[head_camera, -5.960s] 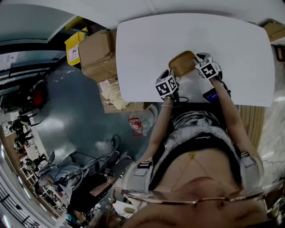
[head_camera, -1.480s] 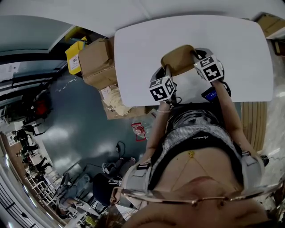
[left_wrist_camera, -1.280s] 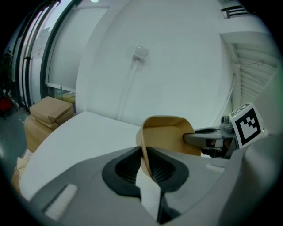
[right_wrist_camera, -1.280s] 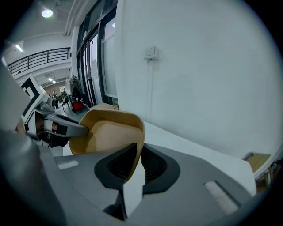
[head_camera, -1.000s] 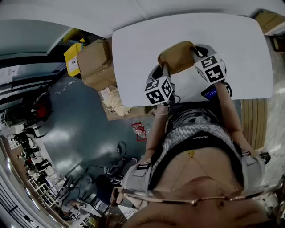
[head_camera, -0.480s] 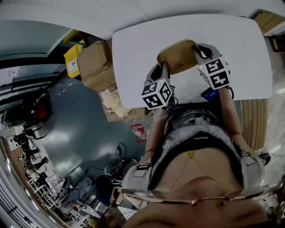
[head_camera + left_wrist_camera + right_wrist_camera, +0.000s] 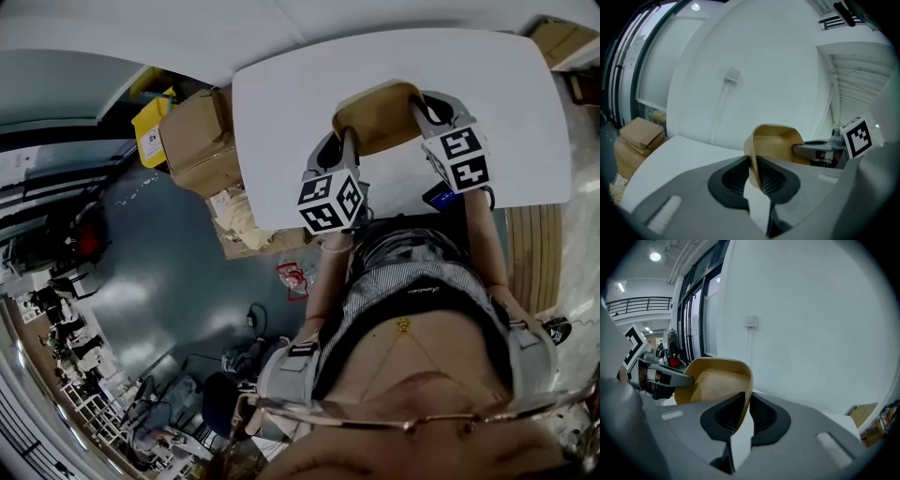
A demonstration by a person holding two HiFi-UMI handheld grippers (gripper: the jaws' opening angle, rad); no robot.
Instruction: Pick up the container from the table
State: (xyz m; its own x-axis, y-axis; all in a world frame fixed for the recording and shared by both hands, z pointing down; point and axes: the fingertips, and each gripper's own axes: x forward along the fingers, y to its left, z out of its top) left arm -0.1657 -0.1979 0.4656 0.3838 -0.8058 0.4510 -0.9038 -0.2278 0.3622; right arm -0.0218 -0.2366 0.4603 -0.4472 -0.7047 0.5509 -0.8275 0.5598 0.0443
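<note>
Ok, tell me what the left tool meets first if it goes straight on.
The tan container, whose wall the left tool clamps. Beyond that, probably the far wall where the right tool grips, though depth is unclear.

The tan container (image 7: 378, 117) looks like matt paper pulp; the white table (image 7: 281, 112) is smooth.

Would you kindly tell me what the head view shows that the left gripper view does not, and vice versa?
Only the head view shows the person's torso and the black-and-white marker cube on the left claw. Only the left gripper view shows how that claw pinches the thin rim of the tan rounded container, and a small white wall socket. Both show the container held between the left and right claw, the white table and brown cardboard boxes.
</note>
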